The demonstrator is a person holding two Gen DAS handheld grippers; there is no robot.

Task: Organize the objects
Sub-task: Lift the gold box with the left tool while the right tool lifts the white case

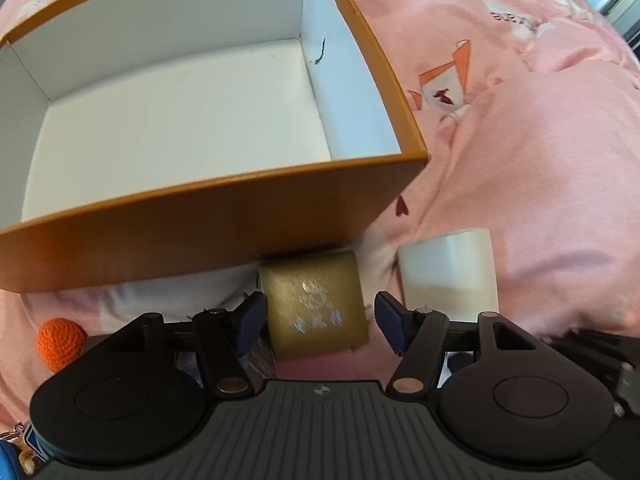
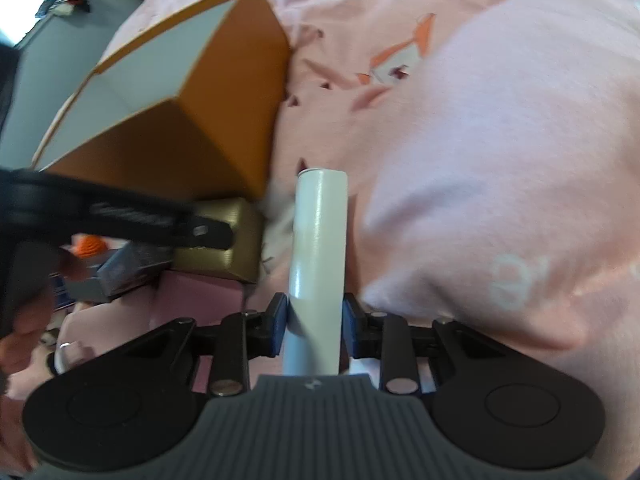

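Pickup step: left gripper (image 1: 320,326) wide, straddling gold box (image 1: 316,304), not yet pinching; right gripper (image 2: 315,326) clamps white tube (image 2: 318,240). Next, prob: close left, lift both into orange box (image 1: 224,216).

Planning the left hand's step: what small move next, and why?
Probably lower the left gripper slightly and close on the gold box. Its jaws stand open either side of that box with a gap on the right, the orange box just beyond is empty, and the right gripper already clamps the white tube.

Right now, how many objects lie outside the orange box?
4 identifiable: gold box by the box, white cylinder right, orange ball left, grey box. Others may be hidden.
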